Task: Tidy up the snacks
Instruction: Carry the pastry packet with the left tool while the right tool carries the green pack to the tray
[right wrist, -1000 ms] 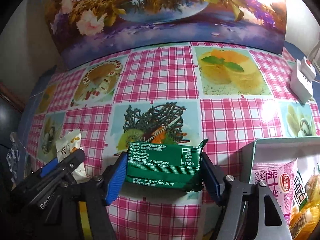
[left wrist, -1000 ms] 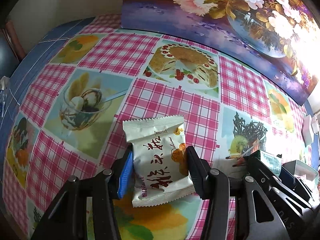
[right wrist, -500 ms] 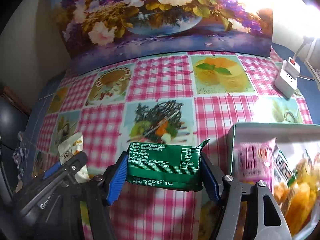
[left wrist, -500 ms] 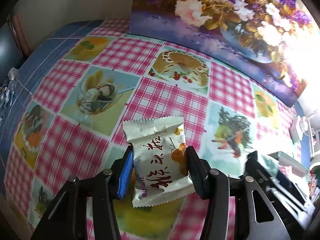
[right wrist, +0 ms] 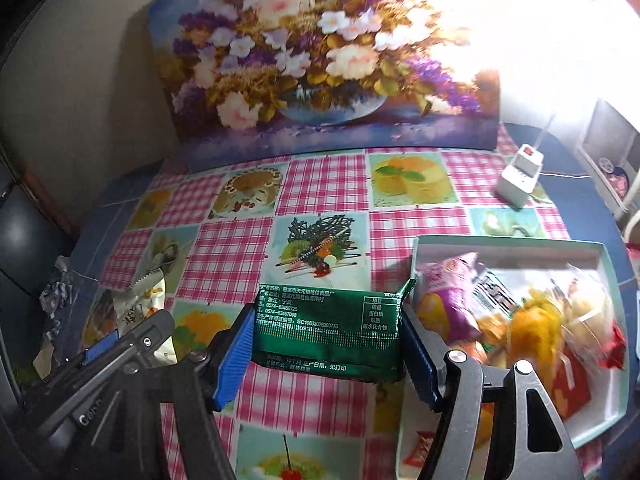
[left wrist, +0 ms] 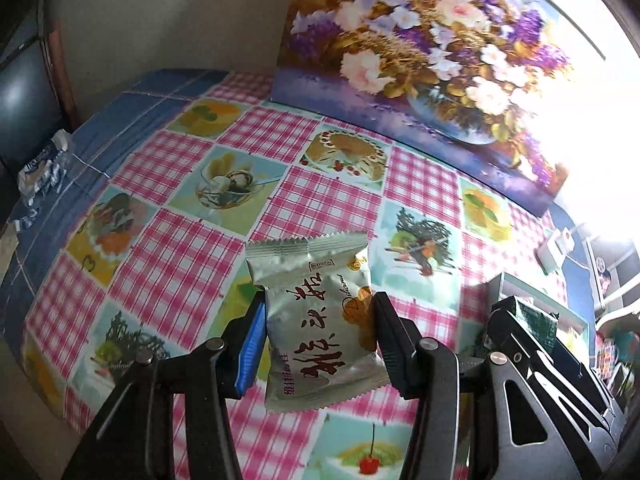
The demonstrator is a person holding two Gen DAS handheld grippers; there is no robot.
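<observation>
1. Left wrist view: the left gripper has its jaws pinched on a silver snack packet with dark red characters, gripping it by both side edges. The packet hangs upright between the pads, serrated top seal up, clear of the checked tablecloth below.
2. Same view, over on the right: the right gripper shows up as a dark shape, a green packet poking out of it, with the pale tray just behind. A crumpled blue-and-white wrapper lies near the table's left edge, and a flower painting leans up at the back.
3. Right wrist view: the right gripper is clamped on the green packet, blue pads pressing on its two short ends. The packet sits level, printed back facing the camera, held above the cloth just left of the tray.
4. Inside the tray it's crowded: a pink packet at the near-left corner, yellow and orange snacks blurred beside it.
5. Far left, the left gripper comes in with the silver snack packet. A white power adapter sits near the painting's right corner.
</observation>
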